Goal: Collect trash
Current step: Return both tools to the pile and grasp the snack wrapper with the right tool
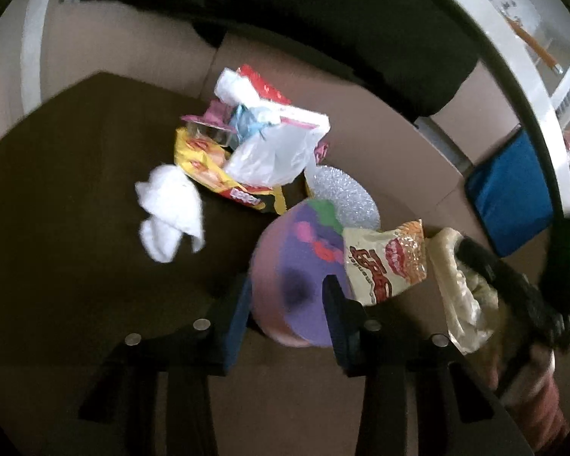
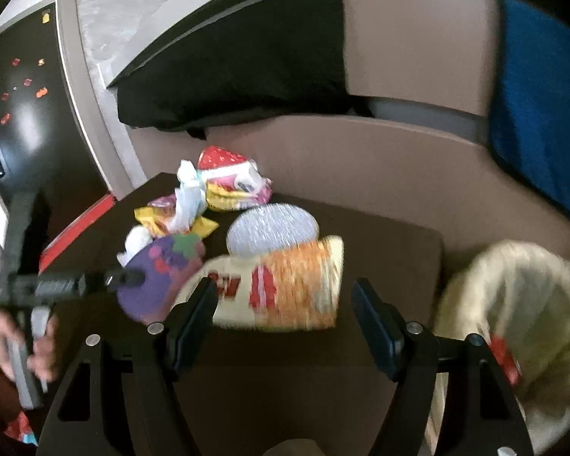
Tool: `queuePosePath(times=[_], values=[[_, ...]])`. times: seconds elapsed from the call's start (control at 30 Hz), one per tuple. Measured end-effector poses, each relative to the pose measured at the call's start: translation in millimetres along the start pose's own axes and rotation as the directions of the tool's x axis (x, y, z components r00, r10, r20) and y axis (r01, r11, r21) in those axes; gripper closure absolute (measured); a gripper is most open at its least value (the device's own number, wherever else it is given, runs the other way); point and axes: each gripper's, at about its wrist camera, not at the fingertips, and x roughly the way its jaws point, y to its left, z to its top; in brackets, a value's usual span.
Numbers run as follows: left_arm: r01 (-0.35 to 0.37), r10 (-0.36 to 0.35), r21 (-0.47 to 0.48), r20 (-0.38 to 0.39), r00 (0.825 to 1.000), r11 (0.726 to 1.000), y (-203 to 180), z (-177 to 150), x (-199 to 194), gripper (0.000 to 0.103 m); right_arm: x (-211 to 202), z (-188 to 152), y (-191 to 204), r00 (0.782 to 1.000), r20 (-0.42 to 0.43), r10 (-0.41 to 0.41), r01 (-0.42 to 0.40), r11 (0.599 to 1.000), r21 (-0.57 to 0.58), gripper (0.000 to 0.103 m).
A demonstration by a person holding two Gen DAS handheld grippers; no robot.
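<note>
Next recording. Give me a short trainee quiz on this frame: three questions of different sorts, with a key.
1. True or false: the right gripper is open, with nothing pressed between its fingers.
2. What fills the gap between the fingers of the left gripper? A) purple cup B) white tissue C) silver disc
3. In the right wrist view, at which side of the table does the trash bag stand open?

Key: 1 true. 2 A. 3 the right side, just off the table's edge.
</note>
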Motion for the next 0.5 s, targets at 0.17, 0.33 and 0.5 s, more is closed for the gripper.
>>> queuePosePath(times=[0.17,0.33,0.5], values=[[-0.02,0.021,-0.004,0.091,0.996,1.0,13,-4,-38,0.063,52,37,-4,0.997,-0.053,0.062,-0.063,0.998,-0.014,0.034],[-0.048,0.041,0.039,0.156,0.987,0.998,15,-5,-66,0.063,90,39,-10,0.972,-0.176,0.153,-0.158,0.987,-0.013,0.039],[-0.036,0.03,0.031,0.181,0.983,0.999,18,-10,-77,0.063,65,-14,2,0.943,-0.251,0.219,-0.241,0.969,-0.057,0.039]])
